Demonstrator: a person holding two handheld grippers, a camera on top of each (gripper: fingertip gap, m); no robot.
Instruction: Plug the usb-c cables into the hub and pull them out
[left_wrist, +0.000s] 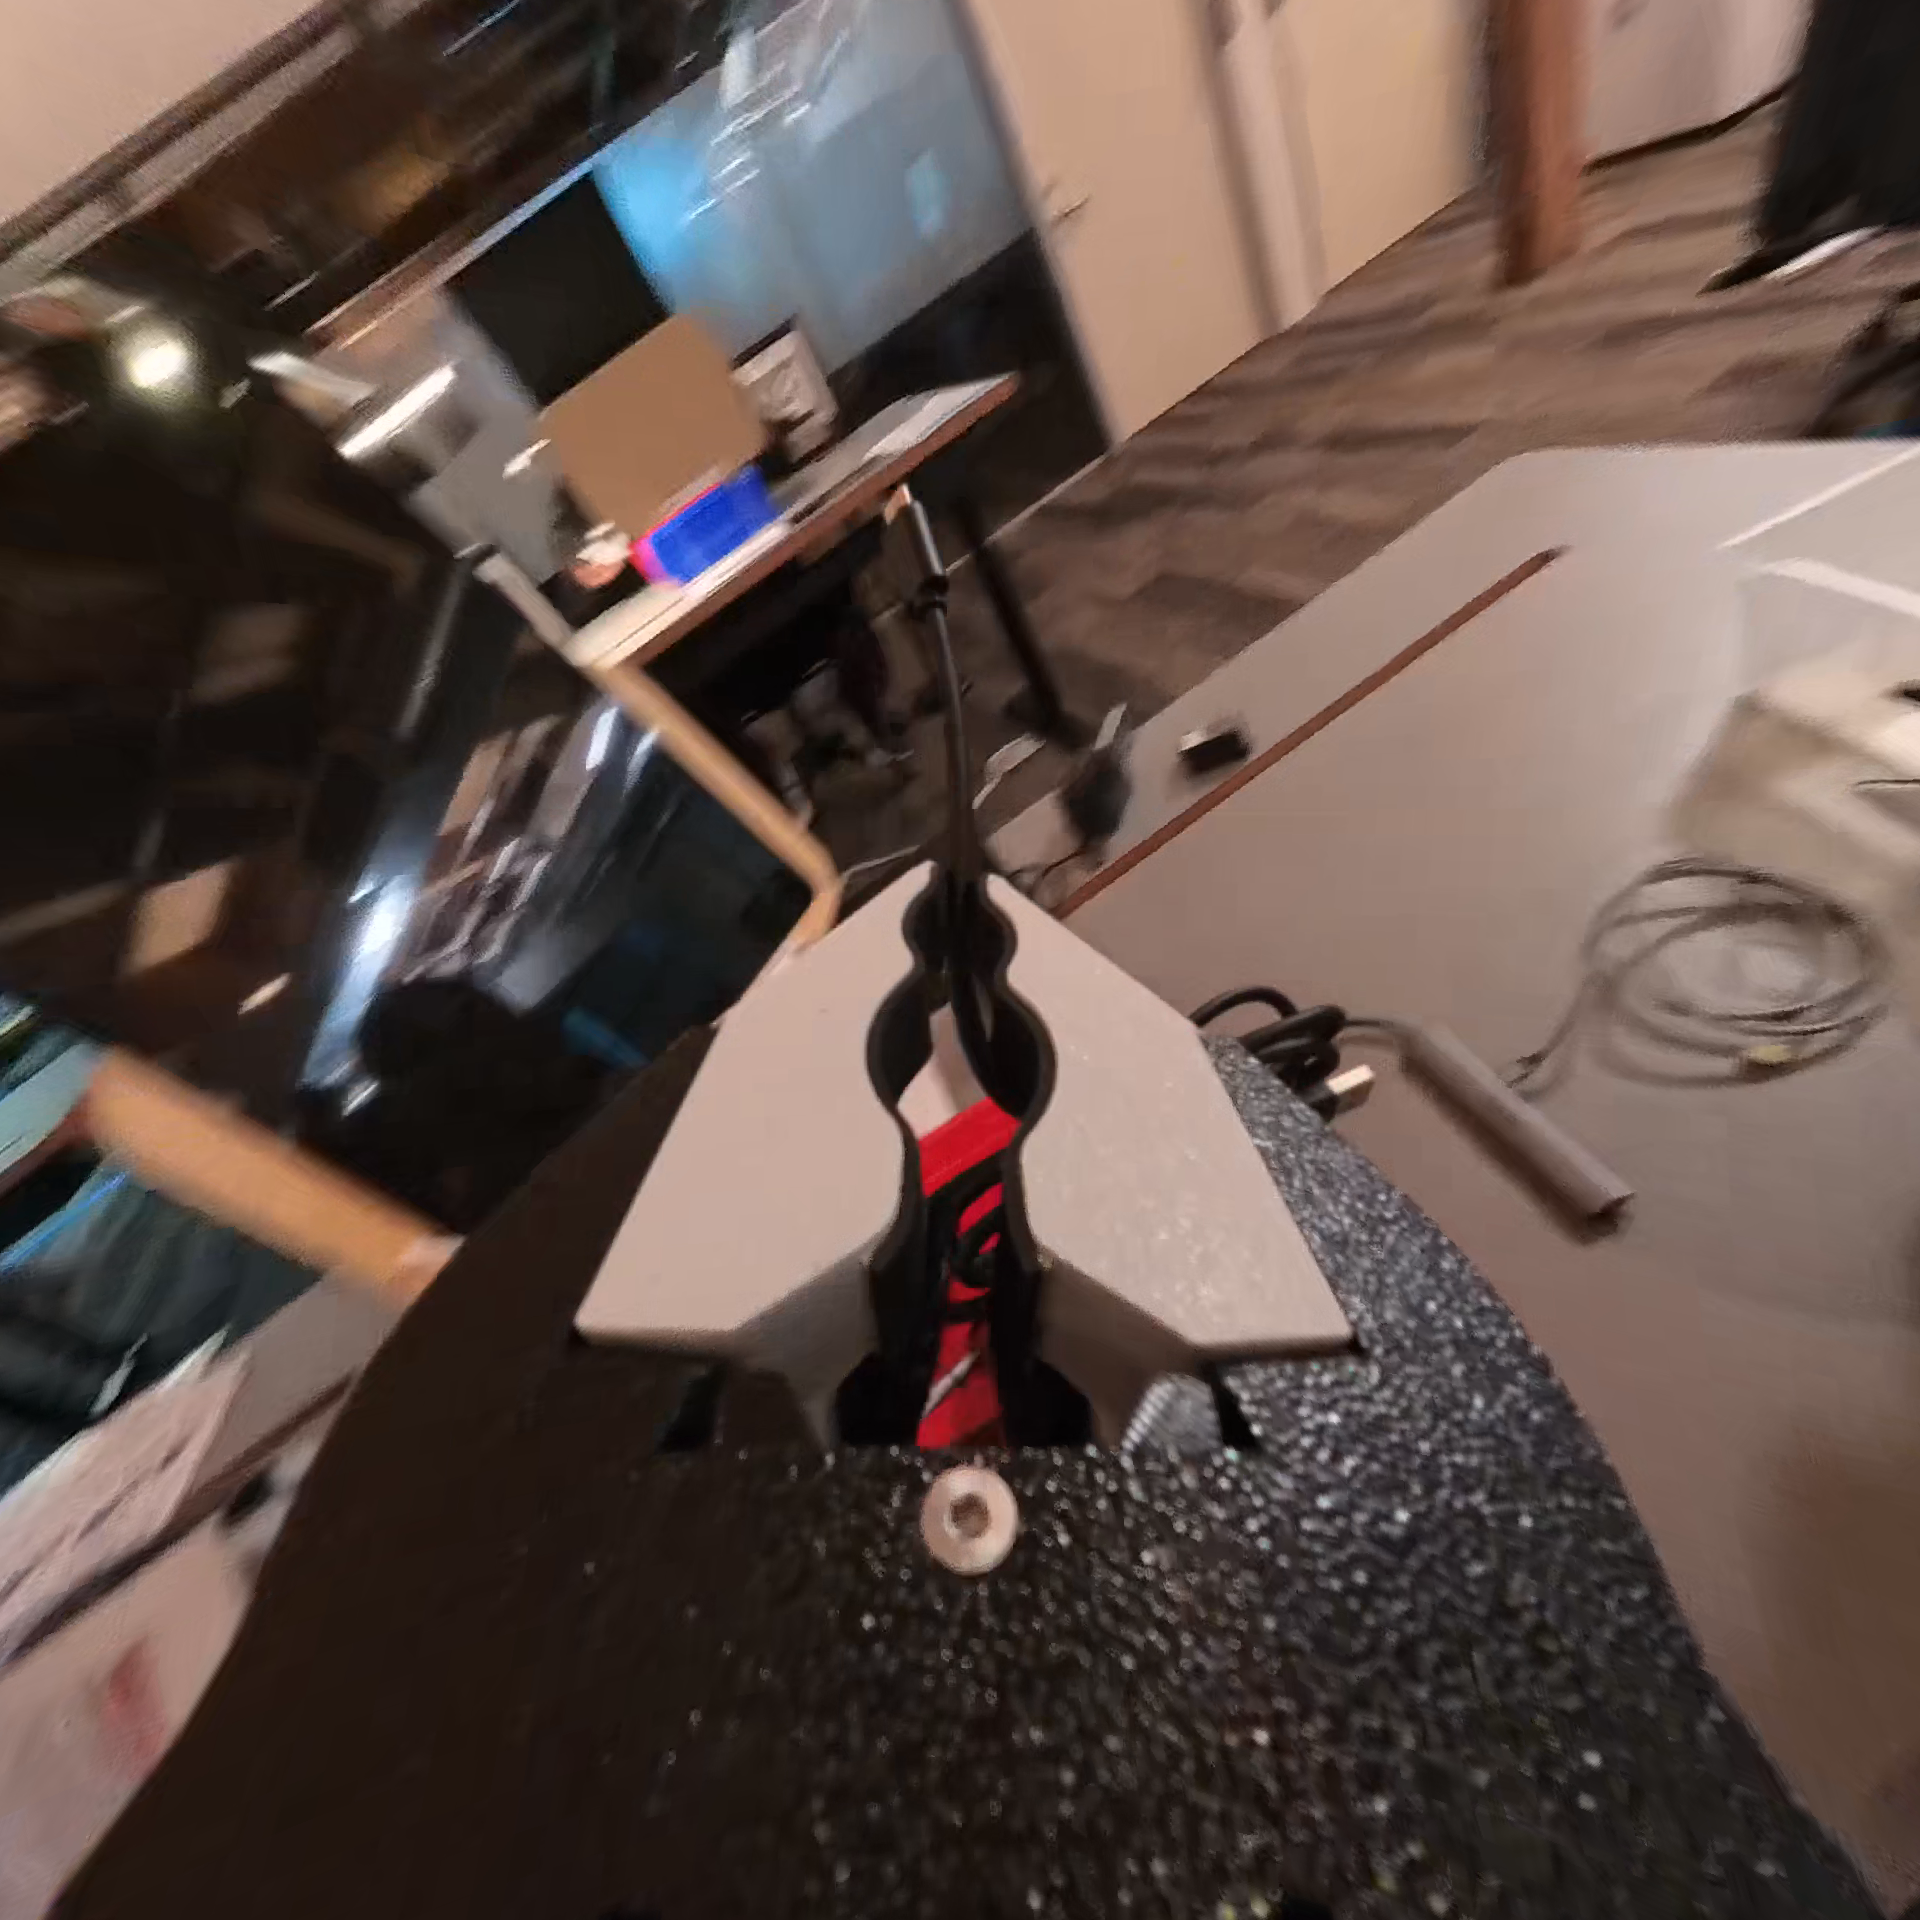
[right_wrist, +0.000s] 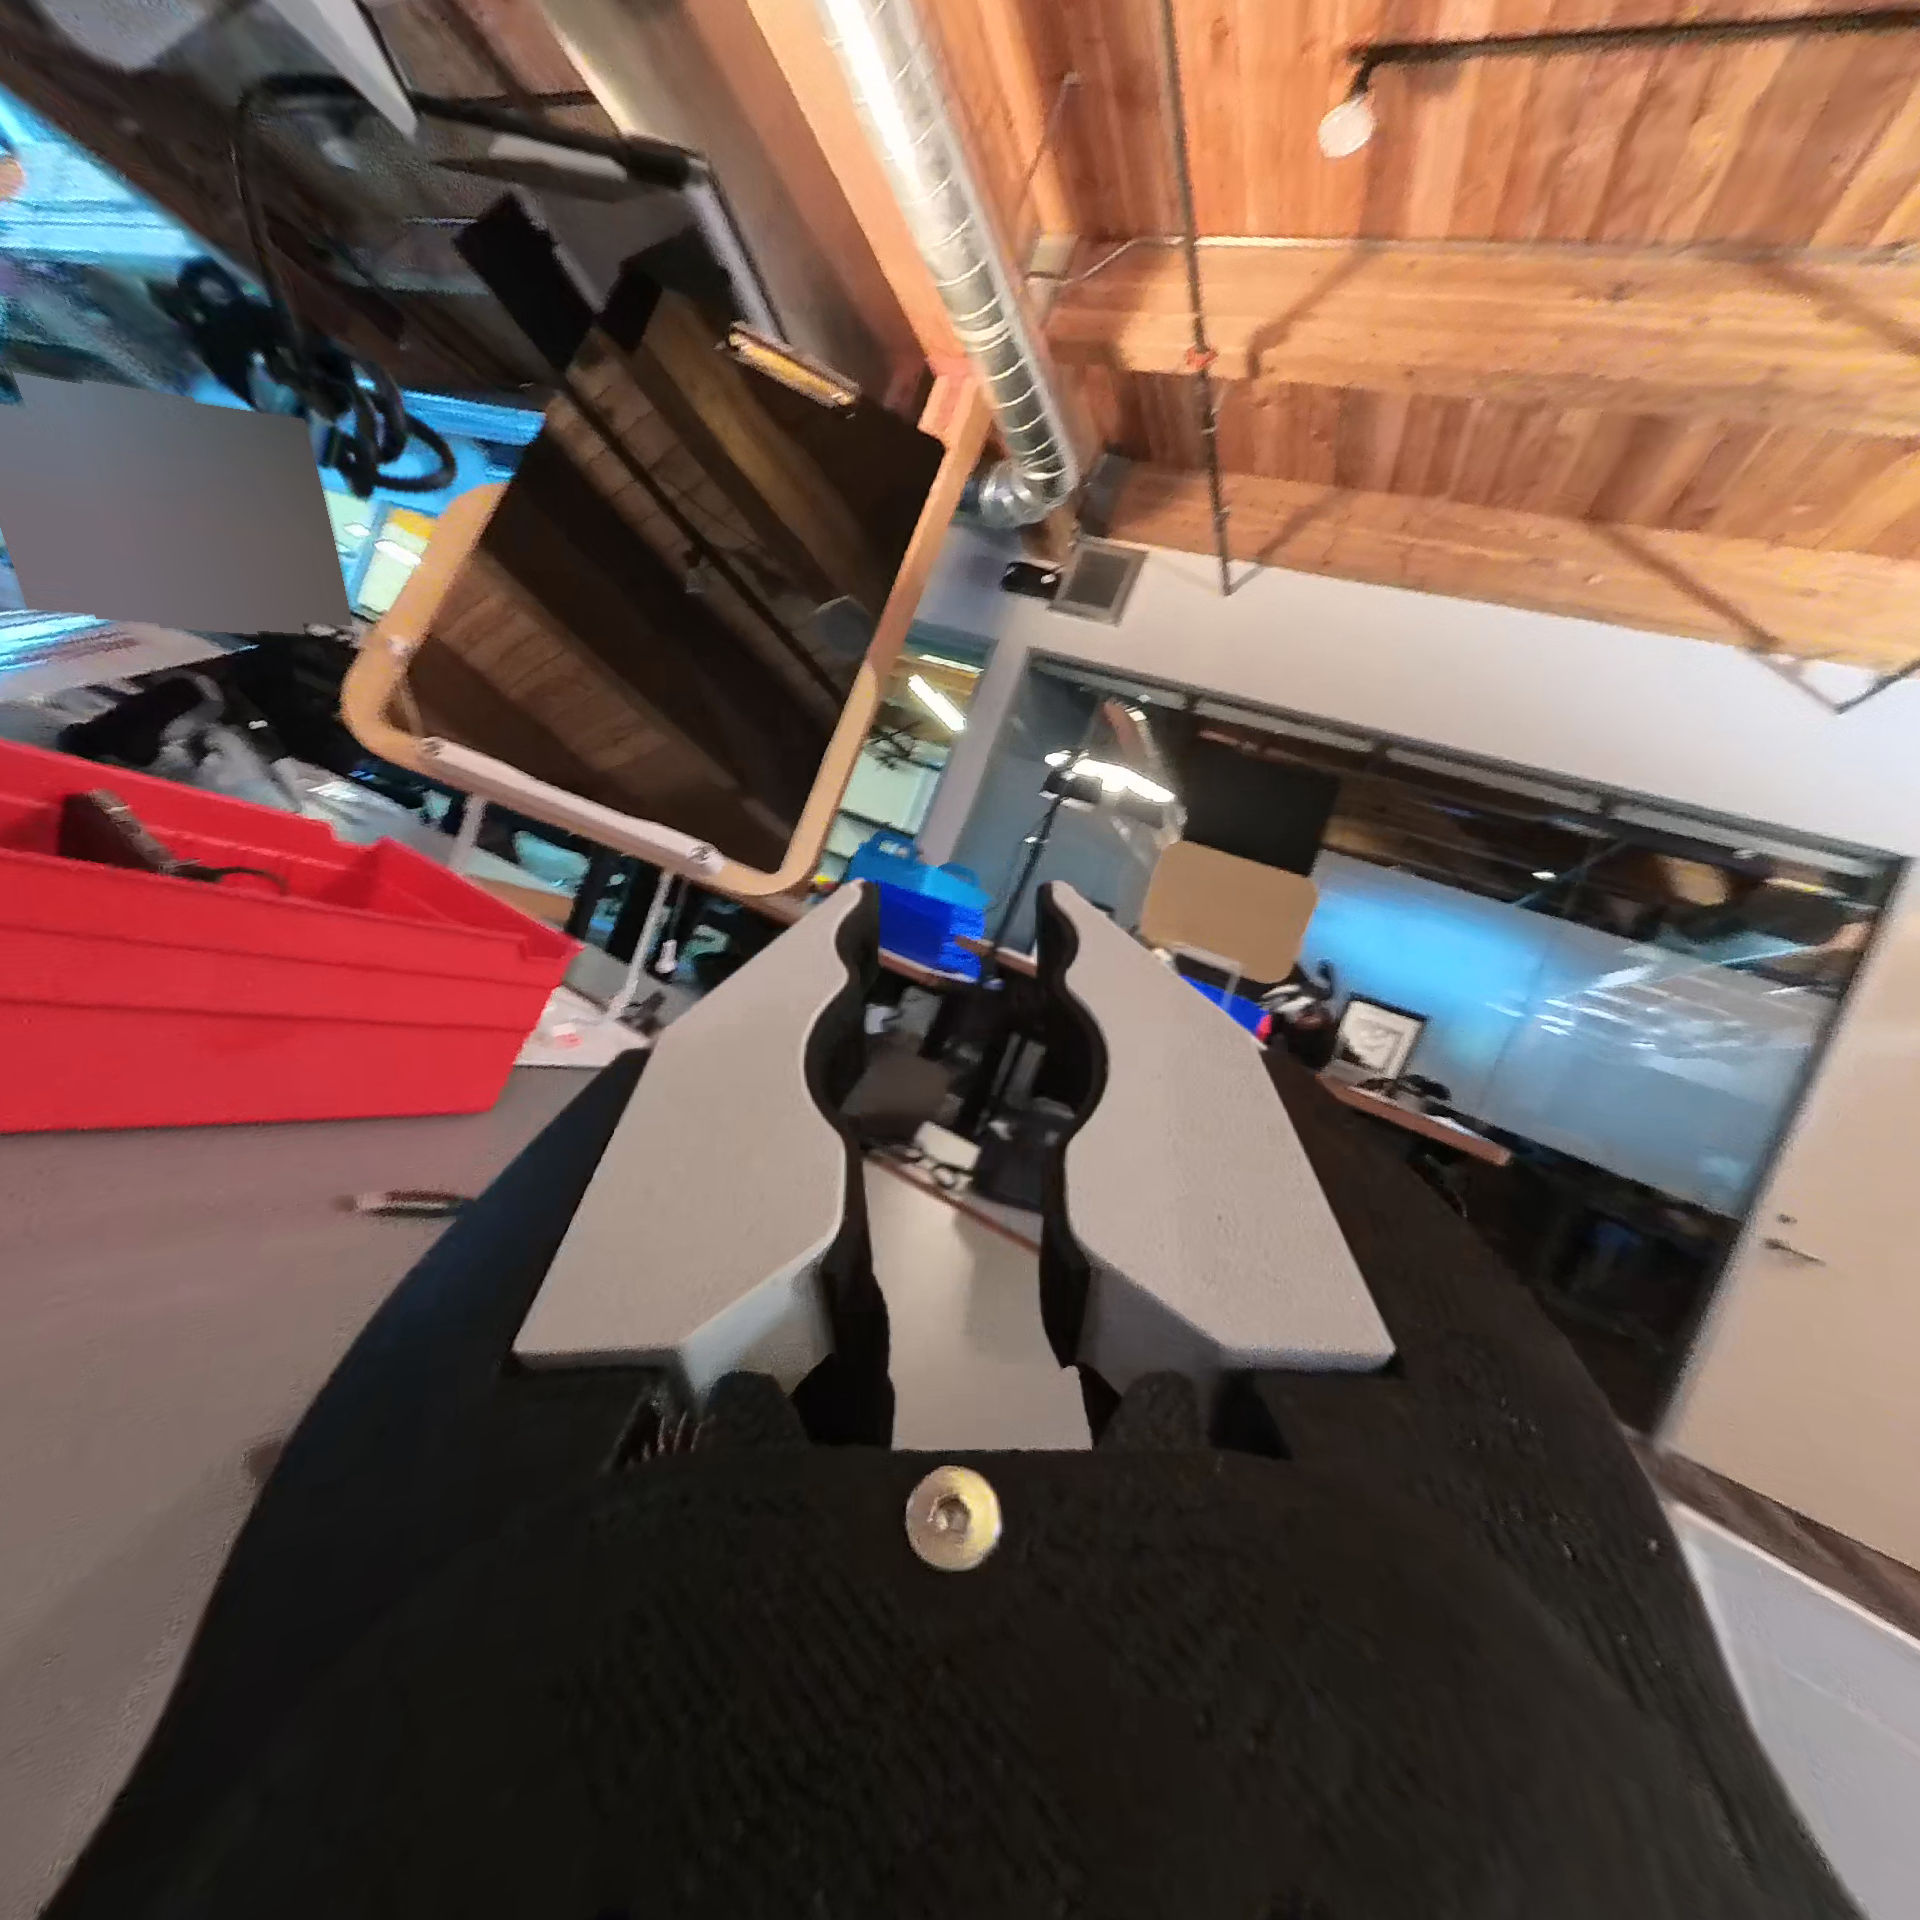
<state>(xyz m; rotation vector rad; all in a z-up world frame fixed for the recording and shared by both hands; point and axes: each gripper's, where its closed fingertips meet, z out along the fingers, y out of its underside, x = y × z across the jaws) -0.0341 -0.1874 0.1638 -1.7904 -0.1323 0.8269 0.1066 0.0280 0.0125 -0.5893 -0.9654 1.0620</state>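
Observation:
In the left wrist view my left gripper (left_wrist: 956, 883) is shut on a thin black USB-C cable (left_wrist: 954, 727). The cable rises out of the fingertips, and its plug (left_wrist: 916, 532) points up and away, lifted above the table. The grey stick-shaped hub (left_wrist: 1507, 1132) lies on the grey table (left_wrist: 1403, 831) to the right of the gripper, with its own black lead and plug (left_wrist: 1345, 1086) beside it. A coiled grey cable (left_wrist: 1745, 987) lies farther right. In the right wrist view my right gripper (right_wrist: 956, 899) is open and empty, tilted upward over the table.
A red bin (right_wrist: 260, 987) stands on the table left of the right gripper; red also shows under the left fingers (left_wrist: 961, 1143). A white box (left_wrist: 1818, 748) sits at the right. A wooden chair (right_wrist: 644, 623) and other desks stand beyond the table edge. The left wrist view is motion-blurred. Tip to tip, the grippers are about 30 cm apart.

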